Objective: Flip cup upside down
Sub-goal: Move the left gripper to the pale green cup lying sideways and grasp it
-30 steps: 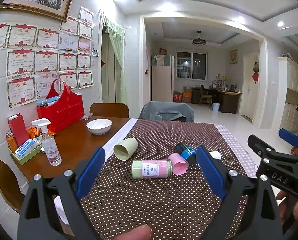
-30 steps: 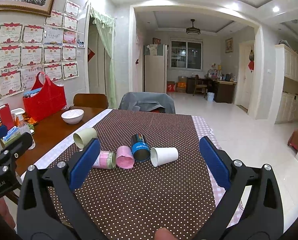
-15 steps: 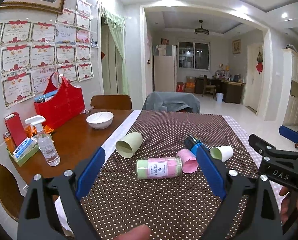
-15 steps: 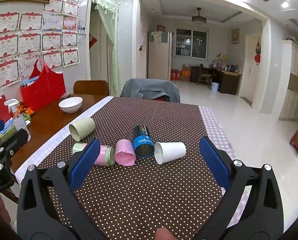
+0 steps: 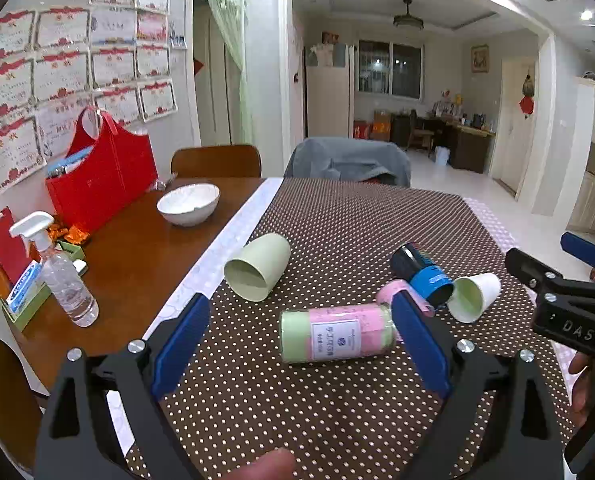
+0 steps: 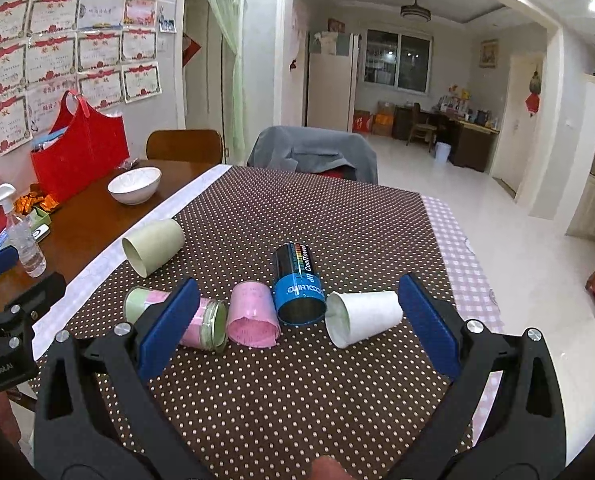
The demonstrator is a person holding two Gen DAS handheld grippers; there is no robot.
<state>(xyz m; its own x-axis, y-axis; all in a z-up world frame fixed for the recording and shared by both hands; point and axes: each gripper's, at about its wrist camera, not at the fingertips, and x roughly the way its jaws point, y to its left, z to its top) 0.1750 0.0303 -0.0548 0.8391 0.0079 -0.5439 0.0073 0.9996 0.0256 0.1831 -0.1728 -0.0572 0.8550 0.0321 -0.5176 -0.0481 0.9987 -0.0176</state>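
Several cups lie on their sides on the dotted brown cloth [image 6: 297, 392]. A pale green cup [image 5: 257, 266] [image 6: 153, 246] lies at the left. A pink-and-green jar [image 5: 337, 334] [image 6: 201, 322], a pink cup [image 6: 253, 314], a blue-and-black cup [image 6: 297, 288] [image 5: 421, 274] and a white paper cup [image 6: 363, 312] [image 5: 473, 296] lie in a row. My left gripper [image 5: 301, 344] is open above the jar. My right gripper [image 6: 297, 324] is open and empty, over the pink, blue and white cups.
A white bowl [image 5: 188, 204], a red bag [image 5: 101, 176] and a spray bottle [image 5: 63, 276] stand on the bare wooden table [image 5: 137, 248] at the left. Chairs stand at the far end. The table's right edge has a checked cloth [image 6: 465, 264].
Both grippers have moved forward and down toward the row of cups, which now look larger and nearer. Both stay open. No cup has moved.
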